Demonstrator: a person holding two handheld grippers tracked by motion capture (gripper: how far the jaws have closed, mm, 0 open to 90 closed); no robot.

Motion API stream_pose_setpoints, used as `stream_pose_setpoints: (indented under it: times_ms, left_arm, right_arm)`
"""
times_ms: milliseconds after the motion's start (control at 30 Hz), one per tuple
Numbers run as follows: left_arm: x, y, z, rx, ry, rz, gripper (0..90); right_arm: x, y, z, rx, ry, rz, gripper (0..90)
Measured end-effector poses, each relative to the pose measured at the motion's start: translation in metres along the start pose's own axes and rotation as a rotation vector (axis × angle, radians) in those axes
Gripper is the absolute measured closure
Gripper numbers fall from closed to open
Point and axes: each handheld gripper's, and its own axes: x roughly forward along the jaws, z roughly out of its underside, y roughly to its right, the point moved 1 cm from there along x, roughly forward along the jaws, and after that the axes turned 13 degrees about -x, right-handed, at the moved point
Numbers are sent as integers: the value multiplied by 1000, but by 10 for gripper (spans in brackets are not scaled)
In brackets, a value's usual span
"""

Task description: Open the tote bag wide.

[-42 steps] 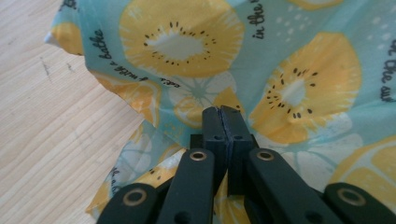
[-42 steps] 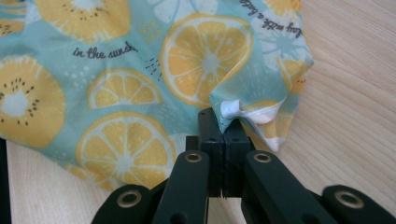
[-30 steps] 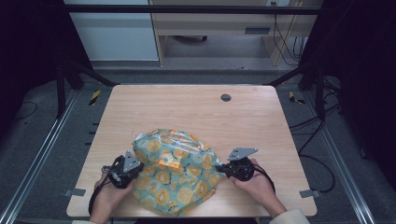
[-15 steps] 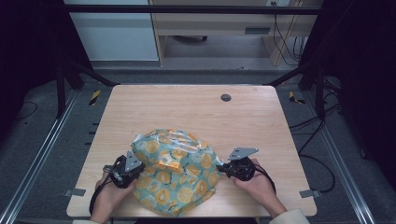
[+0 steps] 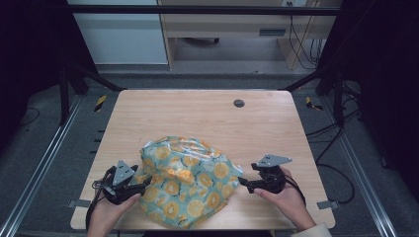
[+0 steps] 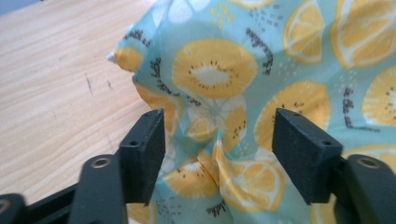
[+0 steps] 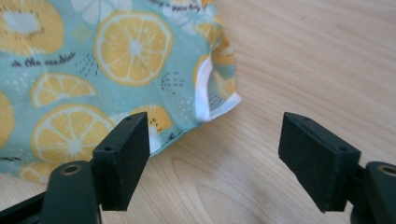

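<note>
A crumpled teal cloth (image 5: 190, 177) printed with lemon and kiwi slices lies heaped at the front middle of the wooden table (image 5: 197, 118). My left gripper (image 5: 144, 185) sits at the cloth's left edge, pointing right. Its jaws have just been opening and stand open, with a loose fold of cloth (image 6: 215, 70) between them, not pinched. My right gripper (image 5: 243, 183) is at the cloth's right edge, pointing left. Its jaws have also just been opening and are open over mostly bare wood (image 7: 289, 56). A white-hemmed corner of the cloth (image 7: 116, 51) lies by one jaw.
A dark round grommet (image 5: 239, 103) sits in the table's far right part. Both hands rest close to the front edge. Metal rails (image 5: 39, 168) run along both sides of the table, and cables (image 5: 341, 168) trail on the floor at the right.
Both grippers have opened and let go of the cloth's edges. Each has drawn slightly outward, away from the heap, and the cloth lies slack.
</note>
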Motion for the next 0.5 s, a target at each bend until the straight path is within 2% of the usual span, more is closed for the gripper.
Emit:
stream_pose_setpoints:
  times_ms: [100,200,333,500]
  left_arm:
    - [1,2,-1,7,-1,8,328]
    - [1,4,-1,16,3,6,309]
    - [3,5,-3,13,-5,0,287]
    - [-4,2,-7,-8,41,11,280]
  right_arm:
    - [-4,2,-3,-4,19,-1,187]
    - [-6,2,-9,-19,46,-1,186]
    - [1,-5,-24,-47,65,-38,201]
    - [12,-15,-41,-91,73,-65,229]
